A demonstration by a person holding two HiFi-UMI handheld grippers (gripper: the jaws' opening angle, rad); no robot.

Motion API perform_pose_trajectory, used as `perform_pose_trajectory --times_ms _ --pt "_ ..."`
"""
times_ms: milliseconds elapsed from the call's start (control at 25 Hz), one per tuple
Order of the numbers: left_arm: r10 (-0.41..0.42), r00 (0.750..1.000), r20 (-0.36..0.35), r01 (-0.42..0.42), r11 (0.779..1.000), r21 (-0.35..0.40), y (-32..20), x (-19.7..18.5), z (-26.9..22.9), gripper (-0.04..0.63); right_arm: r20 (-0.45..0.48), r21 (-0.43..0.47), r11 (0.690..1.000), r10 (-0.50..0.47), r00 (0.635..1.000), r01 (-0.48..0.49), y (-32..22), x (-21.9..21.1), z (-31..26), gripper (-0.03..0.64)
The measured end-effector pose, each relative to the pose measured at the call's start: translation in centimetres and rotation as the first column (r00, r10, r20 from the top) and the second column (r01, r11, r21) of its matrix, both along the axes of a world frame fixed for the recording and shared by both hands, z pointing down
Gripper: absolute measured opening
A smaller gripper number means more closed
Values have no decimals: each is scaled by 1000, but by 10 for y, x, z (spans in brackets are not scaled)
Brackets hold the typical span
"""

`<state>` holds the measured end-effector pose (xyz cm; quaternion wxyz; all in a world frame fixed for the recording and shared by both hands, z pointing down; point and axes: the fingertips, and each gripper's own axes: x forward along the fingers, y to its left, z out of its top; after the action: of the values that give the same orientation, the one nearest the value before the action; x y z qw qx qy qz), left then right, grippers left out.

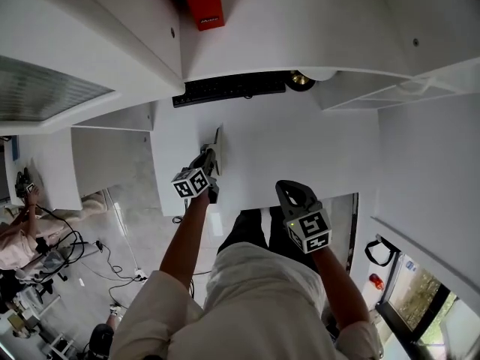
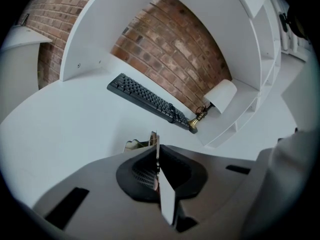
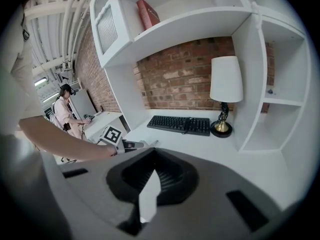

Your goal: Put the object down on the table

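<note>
Your left gripper (image 1: 210,160) (image 2: 156,151) has its jaws pressed together on a thin flat object (image 1: 218,141) (image 2: 153,138). The object stands on edge and pokes out a little past the fingertips. It sits over the near left part of the white table (image 1: 300,148) (image 2: 65,129), well short of the black keyboard (image 1: 225,90) (image 2: 145,100) at the far side. No view shows whether its lower edge touches the tabletop.

Your left forearm (image 1: 184,238) is bare and stretched almost straight forward from the pale sleeve. The wrist is just past the table's near edge and the marker cube (image 1: 193,182) faces up. From the right gripper view, that arm crosses from the left, with the tool low over the table.

Your right gripper (image 1: 289,190) (image 3: 152,176) is closed with nothing in it. Its jaws meet along a plain seam. You are holding it back by the table's near edge, close to your body, to the right of the left gripper and apart from it. Your right forearm (image 1: 337,283) is bent in at the elbow. The tool points toward the keyboard (image 3: 180,124) and the lamp (image 3: 226,84) against the brick wall.
</note>
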<state>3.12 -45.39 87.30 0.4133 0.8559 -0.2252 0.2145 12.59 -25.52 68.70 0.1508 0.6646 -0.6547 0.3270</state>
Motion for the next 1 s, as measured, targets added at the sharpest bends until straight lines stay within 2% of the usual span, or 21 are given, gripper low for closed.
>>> perform_pose_trajectory --times_ms 480,520,680,1000 --pt "-22 996 91 26 999 -43 -3 -6 21 14 -18 -2 1000 24 1000 -24 -2 1 -4 2" --pt "-22 995 100 27 999 -42 -4 -7 22 27 -20 -1 1000 23 1000 -23 -3 1 -5 2" --pt "-20 993 120 24 999 -28 -5 -10 22 183 -27 4 1000 15 1000 -15 -6 -2 -7 2" --pt "9 994 112 -11 1000 25 -6 -22 -3 215 -55 28 999 -14 998 15 -13 -12 -19 2"
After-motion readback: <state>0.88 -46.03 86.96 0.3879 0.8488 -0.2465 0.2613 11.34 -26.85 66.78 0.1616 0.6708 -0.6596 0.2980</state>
